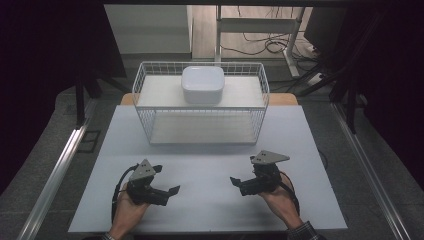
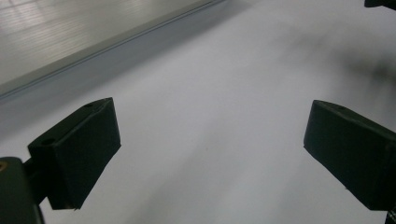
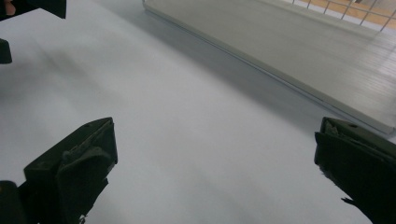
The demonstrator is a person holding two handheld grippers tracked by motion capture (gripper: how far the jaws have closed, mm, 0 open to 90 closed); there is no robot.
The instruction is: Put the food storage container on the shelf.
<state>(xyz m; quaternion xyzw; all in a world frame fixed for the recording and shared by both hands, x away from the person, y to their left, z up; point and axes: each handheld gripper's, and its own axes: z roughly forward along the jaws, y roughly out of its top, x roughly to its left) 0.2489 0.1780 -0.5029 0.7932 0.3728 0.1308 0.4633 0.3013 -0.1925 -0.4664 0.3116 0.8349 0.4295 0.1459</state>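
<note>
White and glossy, the bowl (image 1: pixel 202 84) sits upside down on the top shelf of the wire rack (image 1: pixel 145 95), near the middle, at twelve o'clock from where we hold our hands. Its shape is a rounded square, slightly wider left to right than front to back, so we see no strong long axis.

Both our tools rest low on the white table (image 1: pixel 210 200), well apart from the rack. We hold the left gripper (image 1: pixel 167 181) at about seven o'clock from the bowl and the right gripper (image 1: pixel 237 182) at about five o'clock, their tips turned toward each other. Each has its jaws spread wide with nothing between them; the left gripper view and the right gripper view show bare tabletop in the gap.

We judge the coming move to be a reach forward and up to the shelf. Neither hand is clearly nearer, as the bowl lies almost midway between them, perhaps a touch closer to the right.

The bowl's rim is hidden against the shelf, and the lower shelf (image 1: pixel 202 130) looks bare through the wire.
</note>
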